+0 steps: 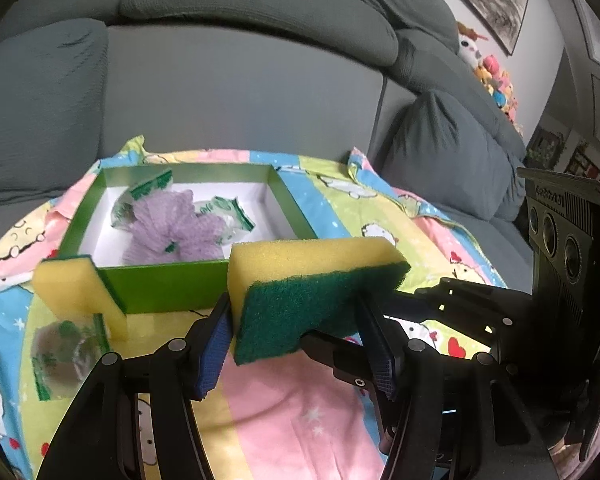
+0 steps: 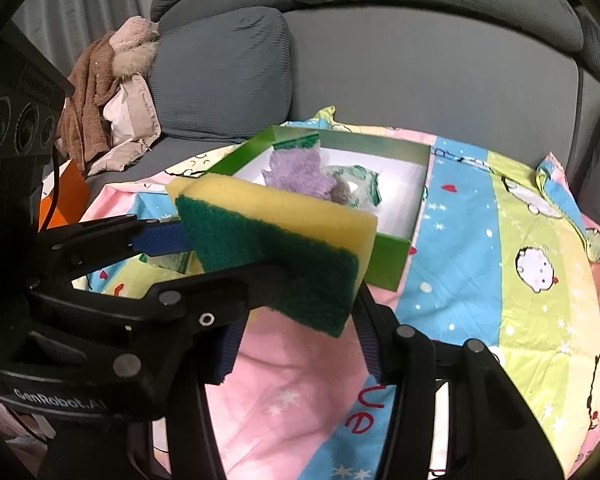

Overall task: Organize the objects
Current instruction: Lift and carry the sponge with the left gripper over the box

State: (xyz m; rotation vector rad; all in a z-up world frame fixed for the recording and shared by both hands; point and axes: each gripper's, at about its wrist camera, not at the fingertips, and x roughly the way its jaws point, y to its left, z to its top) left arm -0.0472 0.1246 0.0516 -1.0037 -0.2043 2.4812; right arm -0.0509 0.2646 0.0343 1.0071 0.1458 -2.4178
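Observation:
A yellow sponge with a green scouring face point(image 1: 312, 284) is held in the air in front of the green box point(image 1: 172, 288). My left gripper point(image 1: 296, 332) is shut on its two ends. My right gripper point(image 2: 296, 312) also grips it from the right side; in the right wrist view the sponge point(image 2: 272, 240) sits between both pairs of fingers. The box point(image 2: 384, 264) holds a purple knitted cloth point(image 1: 172, 224) and clear green-printed packets. A second yellow sponge point(image 1: 76, 288) leans on the box's near left corner, with a wrapped packet point(image 1: 64, 352) below it.
A colourful cartoon-print cloth point(image 2: 500, 260) covers the surface. A grey sofa point(image 1: 240, 92) stands behind it, with plush toys point(image 1: 492, 76) at the right and brown clothes point(image 2: 104, 92) at the left end.

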